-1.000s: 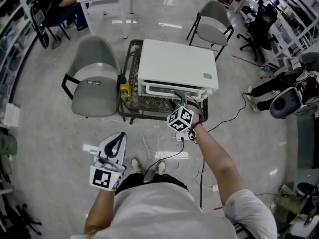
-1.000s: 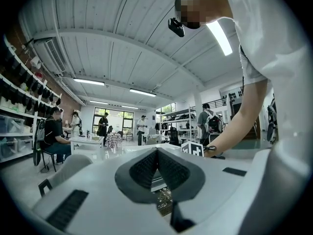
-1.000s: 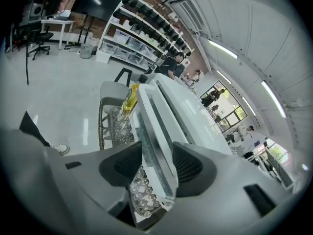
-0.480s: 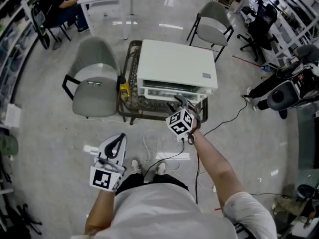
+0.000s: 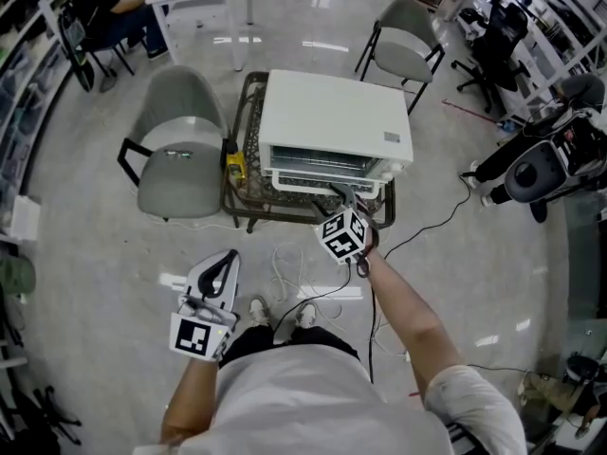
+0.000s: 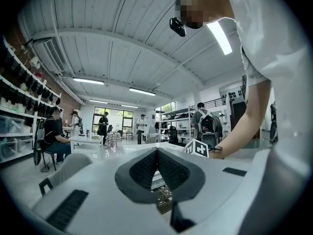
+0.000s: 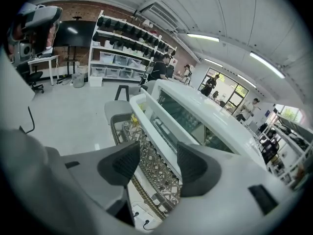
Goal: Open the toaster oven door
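White toaster oven [image 5: 332, 121] on low lattice table [image 5: 245, 173]. We judge door [image 7: 186, 117] tipped part-way, not yet flat. Right gripper [image 7: 157, 163]: jaws just been opening, astride handle [image 7: 152, 131], pads not pressing. Left gripper [image 6: 157, 153] closed, empty.

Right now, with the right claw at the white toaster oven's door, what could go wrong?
The right claw, whose jaws have just been opening, has the white bar handle between them unpressed; a pull may slip off.
Pulling could drag the white toaster oven across the dark patterned table.
White cables lie by the person's shoes: tripping.
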### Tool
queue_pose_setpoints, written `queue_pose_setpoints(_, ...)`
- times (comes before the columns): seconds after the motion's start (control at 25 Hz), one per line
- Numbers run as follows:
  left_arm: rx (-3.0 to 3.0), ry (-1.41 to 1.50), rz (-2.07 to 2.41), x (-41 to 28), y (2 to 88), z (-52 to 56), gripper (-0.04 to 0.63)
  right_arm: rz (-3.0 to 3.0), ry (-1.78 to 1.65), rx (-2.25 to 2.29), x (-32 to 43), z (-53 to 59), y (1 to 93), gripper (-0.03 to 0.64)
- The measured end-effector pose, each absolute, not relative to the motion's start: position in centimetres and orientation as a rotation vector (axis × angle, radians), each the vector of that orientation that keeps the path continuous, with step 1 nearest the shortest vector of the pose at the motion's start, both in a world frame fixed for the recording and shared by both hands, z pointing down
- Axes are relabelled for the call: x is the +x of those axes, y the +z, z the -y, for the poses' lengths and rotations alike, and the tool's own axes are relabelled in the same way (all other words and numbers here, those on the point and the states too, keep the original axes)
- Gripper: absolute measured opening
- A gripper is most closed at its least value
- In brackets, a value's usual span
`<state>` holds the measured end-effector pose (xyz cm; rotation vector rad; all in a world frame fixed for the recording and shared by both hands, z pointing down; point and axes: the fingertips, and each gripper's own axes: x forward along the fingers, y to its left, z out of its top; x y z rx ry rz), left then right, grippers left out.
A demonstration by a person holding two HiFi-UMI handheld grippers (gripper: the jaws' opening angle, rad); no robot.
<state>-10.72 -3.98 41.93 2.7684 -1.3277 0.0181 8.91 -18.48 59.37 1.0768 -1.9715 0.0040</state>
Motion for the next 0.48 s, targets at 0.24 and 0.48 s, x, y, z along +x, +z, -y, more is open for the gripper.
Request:
queue_pose_setpoints(0.24, 2.760, 0.027, 1.324, -10.8, 41.9, 3.8, 0.017, 1.959, -0.021, 1.054, 8.5, 17.4, 59.9, 0.244)
queue_pose_setpoints(0.48, 2.759, 0.029, 1.325, -10.8, 42.0, 3.6, 0.017, 1.953, -0.029, 1.034, 8.5, 16.4, 60.7, 0.247)
